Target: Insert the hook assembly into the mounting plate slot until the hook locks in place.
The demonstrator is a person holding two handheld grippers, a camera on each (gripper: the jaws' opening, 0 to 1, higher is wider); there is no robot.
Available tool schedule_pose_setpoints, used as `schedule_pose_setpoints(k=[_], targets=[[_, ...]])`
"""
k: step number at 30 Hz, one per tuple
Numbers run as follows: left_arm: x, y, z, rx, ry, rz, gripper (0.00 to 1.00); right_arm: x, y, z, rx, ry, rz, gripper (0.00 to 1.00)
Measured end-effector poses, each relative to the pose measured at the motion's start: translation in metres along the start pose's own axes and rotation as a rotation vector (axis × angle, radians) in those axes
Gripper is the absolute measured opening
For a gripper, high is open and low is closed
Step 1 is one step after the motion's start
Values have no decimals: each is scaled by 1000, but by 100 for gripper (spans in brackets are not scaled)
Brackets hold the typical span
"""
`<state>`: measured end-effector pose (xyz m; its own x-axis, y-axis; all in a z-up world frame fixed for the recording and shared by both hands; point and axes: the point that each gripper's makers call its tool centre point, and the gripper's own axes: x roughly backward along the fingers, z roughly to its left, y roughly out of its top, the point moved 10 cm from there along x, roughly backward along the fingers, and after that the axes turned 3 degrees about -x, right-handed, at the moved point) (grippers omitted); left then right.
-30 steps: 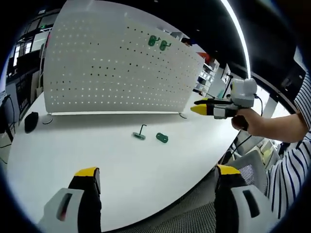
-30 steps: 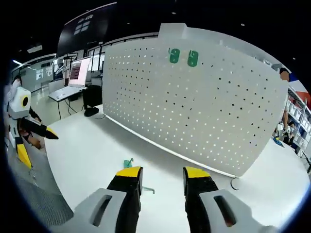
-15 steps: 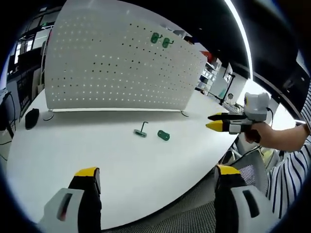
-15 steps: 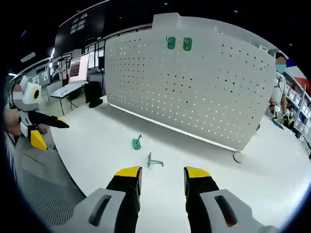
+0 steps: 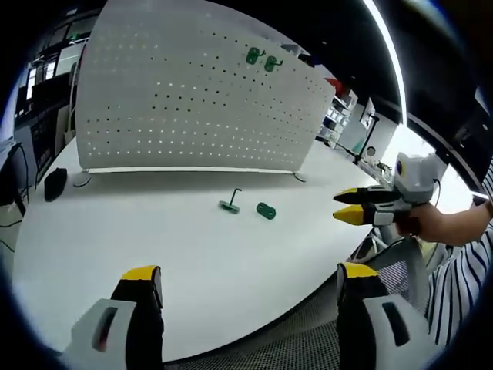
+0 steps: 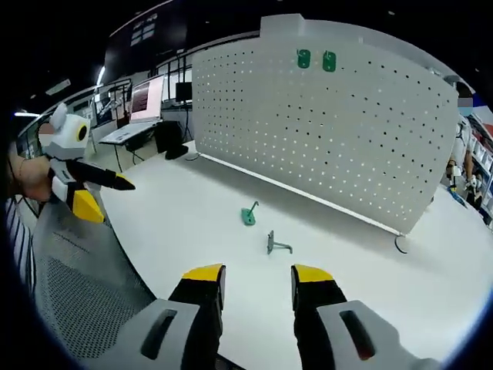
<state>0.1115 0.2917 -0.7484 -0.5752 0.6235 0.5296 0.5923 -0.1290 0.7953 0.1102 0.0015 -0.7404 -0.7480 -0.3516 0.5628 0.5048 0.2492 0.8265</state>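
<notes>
Both my grippers have pulled back from the white round table (image 5: 154,247). My left gripper (image 5: 246,287) is spread wide, my right gripper (image 6: 254,279) parted, both empty. The grey metal hook (image 6: 275,244) and green plastic mounting plate (image 6: 249,216) lie near each other at 12 o'clock, before the white perforated pegboard (image 6: 331,146).

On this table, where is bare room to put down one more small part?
The white table is bare between its near edge and the metal hook and green plate. A bare strip also runs between them and the pegboard. Nowhere is crowded.
</notes>
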Motion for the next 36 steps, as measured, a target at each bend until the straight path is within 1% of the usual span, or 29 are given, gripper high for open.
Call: schedule_pose_setpoints(k=[5,6,11,16,20,23,26,30,32,35,36], targets=[[0,0,1,10,1,1,96,-16,6,9,-7,27,-7,30],[0,0,1,11,1,1,96,-23,9,12,-8,30,-11,30],[-1,-1,2,14,3,10,96,-40,16,16,-27,45,-23,29],[-2,-2,3,8,7,24,96,-60,22,19,-49,63,-15,29],[-2,-2,3,24,13,28,96,-80,27,19,-67,74,-8,29],[-2,-2,4,25,15,22,96,-96,31,21,-48,80,10,27],[0,-1,4,14,26,5,95,-110,35,19,-80,85,14,26],[0,1,6,31,28,-11,94,-131,39,18,-66,84,34,25],[1,0,7,37,30,-9,94,-141,41,18,-79,93,42,24],[2,1,7,44,13,-23,93,-153,42,19,-66,91,54,24],[3,1,7,47,11,-26,93,-159,41,19,-55,92,70,24]])
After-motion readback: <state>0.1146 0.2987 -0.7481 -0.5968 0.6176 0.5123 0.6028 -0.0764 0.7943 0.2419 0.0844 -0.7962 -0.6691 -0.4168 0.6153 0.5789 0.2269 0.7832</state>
